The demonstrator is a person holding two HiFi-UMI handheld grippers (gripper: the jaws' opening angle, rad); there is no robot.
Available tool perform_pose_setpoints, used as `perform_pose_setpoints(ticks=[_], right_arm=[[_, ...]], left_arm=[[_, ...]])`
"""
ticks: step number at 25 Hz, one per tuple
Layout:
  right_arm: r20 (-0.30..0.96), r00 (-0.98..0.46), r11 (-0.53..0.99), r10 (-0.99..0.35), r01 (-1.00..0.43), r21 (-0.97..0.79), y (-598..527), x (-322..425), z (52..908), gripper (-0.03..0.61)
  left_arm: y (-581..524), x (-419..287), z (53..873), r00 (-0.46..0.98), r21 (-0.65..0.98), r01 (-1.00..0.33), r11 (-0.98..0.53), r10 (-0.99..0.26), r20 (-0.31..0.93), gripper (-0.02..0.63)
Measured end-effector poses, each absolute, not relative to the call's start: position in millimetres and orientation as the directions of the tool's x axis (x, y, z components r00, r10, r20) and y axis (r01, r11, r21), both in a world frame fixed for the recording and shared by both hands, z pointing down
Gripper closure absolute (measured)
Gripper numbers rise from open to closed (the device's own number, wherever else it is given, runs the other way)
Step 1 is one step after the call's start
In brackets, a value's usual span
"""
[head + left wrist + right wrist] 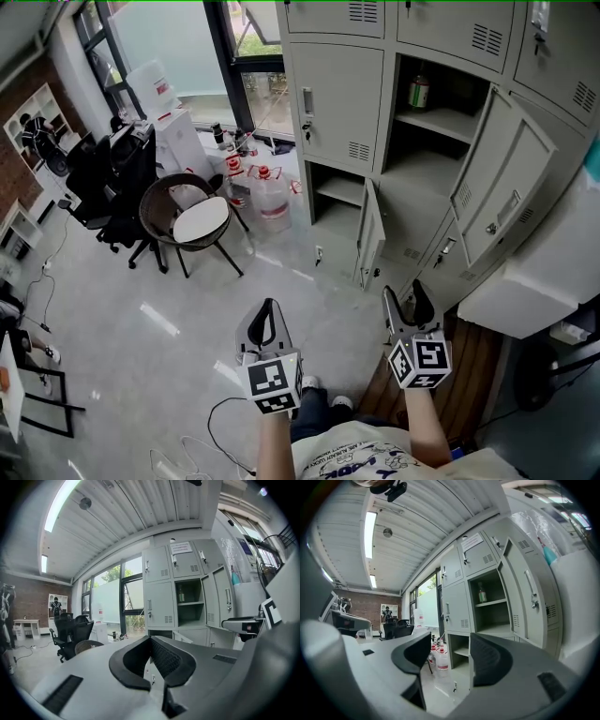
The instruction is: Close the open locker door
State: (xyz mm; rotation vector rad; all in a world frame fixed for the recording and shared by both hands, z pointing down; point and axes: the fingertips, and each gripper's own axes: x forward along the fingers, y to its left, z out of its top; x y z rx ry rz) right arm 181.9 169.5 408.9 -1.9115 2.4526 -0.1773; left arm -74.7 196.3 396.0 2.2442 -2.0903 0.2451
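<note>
Nearest, the left gripper [269, 306] has its black pads pressed together with nothing between them. The right gripper [405, 294] has its jaws wide apart and empty. Both are well apart from the tall bank of pale grey steel lockers [336, 98].

Further, low in this bank, a small pale grey sheet-metal locker door [371, 234] stands swung out toward the near side. Beyond it to the right, a taller grey metal door [497, 173] is also open — the task does not tell which one is meant.

Such a door is probably light and stiff and turns easily on its hinges. Its painted face looks smooth, so I would push flat near the free edge and not pinch it.

On the far shelf stands a small dark bottle with a greenish label [418, 92], too small to read. A white paper notice [472, 541] on an upper door is unreadable too.
</note>
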Motion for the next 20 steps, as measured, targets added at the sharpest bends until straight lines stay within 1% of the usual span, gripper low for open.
perform_pose_setpoints(ticks=[9, 20], right_arm=[[0.078, -0.252, 0.24, -0.965, -0.962, -0.131, 139, 181, 426, 0.321], [0.116, -0.213, 0.194, -0.97, -0.969, -0.153, 76, 176, 443, 0.321]], left_arm=[[168, -78, 403, 0.056, -0.068, -0.995, -0.068, -0.983, 0.172, 0.61], [96, -87, 410, 0.101, -0.07, -0.991, -0.115, -0.978, 0.183, 0.609]])
